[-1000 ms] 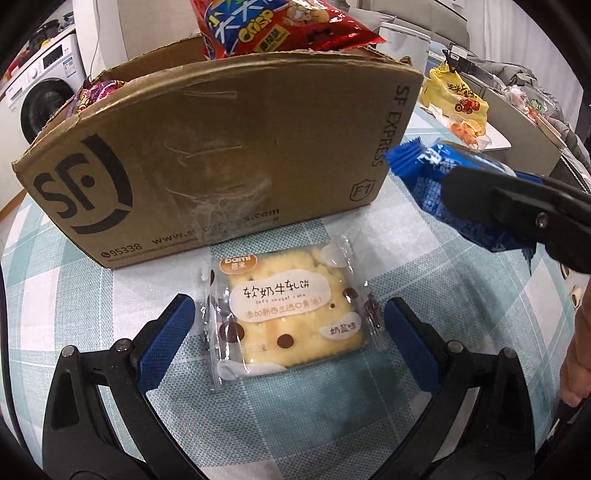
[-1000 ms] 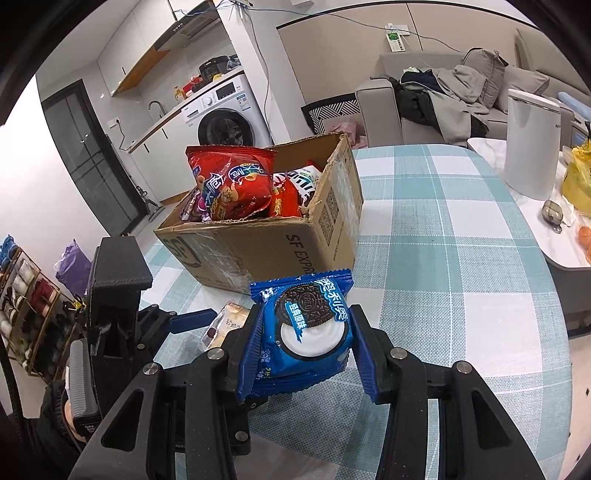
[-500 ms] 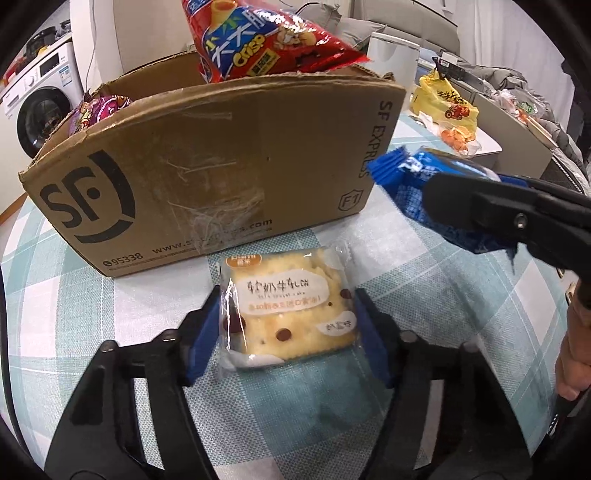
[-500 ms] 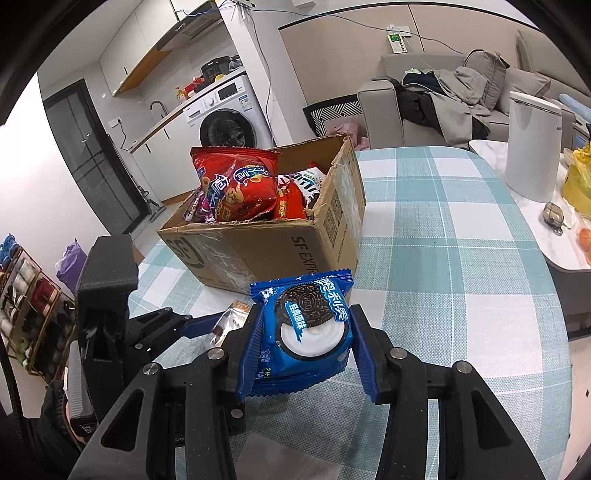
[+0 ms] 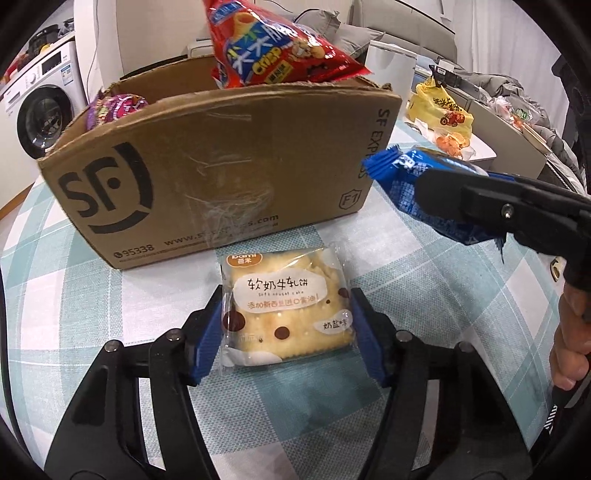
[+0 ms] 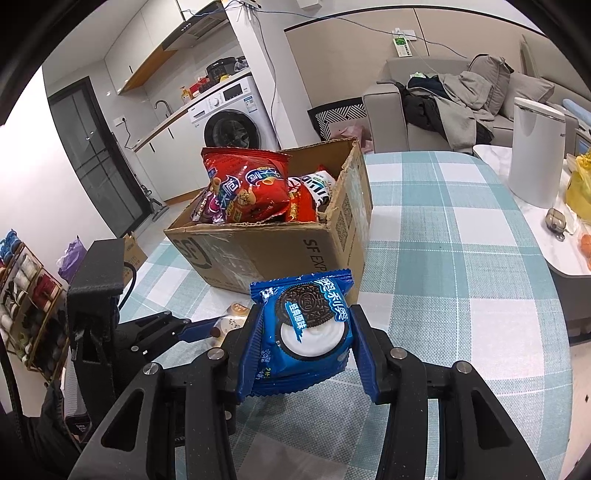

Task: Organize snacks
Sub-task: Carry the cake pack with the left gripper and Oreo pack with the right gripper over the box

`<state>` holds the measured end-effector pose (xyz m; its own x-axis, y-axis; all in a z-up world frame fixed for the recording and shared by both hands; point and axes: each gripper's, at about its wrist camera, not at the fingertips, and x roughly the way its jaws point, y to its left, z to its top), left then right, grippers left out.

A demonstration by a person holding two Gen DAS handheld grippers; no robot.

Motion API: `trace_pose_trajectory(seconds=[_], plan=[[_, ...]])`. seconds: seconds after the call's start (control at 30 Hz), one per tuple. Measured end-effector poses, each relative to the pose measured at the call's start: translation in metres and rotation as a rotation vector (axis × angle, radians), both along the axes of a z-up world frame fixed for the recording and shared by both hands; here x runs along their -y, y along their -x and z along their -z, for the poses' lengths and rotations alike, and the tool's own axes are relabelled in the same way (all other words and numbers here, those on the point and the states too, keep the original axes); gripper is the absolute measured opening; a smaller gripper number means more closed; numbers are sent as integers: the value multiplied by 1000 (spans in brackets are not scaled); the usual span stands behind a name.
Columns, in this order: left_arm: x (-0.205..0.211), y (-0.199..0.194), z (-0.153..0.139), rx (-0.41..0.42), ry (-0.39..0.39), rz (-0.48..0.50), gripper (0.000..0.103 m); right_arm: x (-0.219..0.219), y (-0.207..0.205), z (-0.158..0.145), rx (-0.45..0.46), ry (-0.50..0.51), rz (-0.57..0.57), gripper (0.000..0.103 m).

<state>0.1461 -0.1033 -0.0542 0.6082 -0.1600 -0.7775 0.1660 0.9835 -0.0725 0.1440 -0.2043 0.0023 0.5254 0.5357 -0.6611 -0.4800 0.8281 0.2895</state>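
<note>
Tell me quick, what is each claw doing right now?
Left claw: just closed on the yellow cracker packet on the table.
Right claw: closed, holding the blue Oreo packet.

I'm working in a small home, an open living room and kitchen in one. Behind the checked table (image 6: 454, 236) I see a grey sofa (image 6: 391, 110) heaped with clothes (image 6: 461, 99). To the left a washing machine (image 6: 231, 114) sits under a counter with a sink tap (image 6: 162, 107) and a range hood (image 6: 195, 26).
</note>
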Motion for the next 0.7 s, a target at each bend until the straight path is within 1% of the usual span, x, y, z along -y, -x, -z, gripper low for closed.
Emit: trace_pose_trajectory(seconds=[0.23,0.5,0.57,0.7], plan=[[-19,13,-7,24,14,-14,61,-4,3,-3,18,-4,-6,46],[-54,30,-17,67,55,-46,61,-8,7,-4,36,14,-10,46],[-60,32,-21,66,54,-48,61,-9,7,-5,40,7,-11,46],[-75,38,-31,92,47,-56,61,-12,11,-8,57,7,-21,46]])
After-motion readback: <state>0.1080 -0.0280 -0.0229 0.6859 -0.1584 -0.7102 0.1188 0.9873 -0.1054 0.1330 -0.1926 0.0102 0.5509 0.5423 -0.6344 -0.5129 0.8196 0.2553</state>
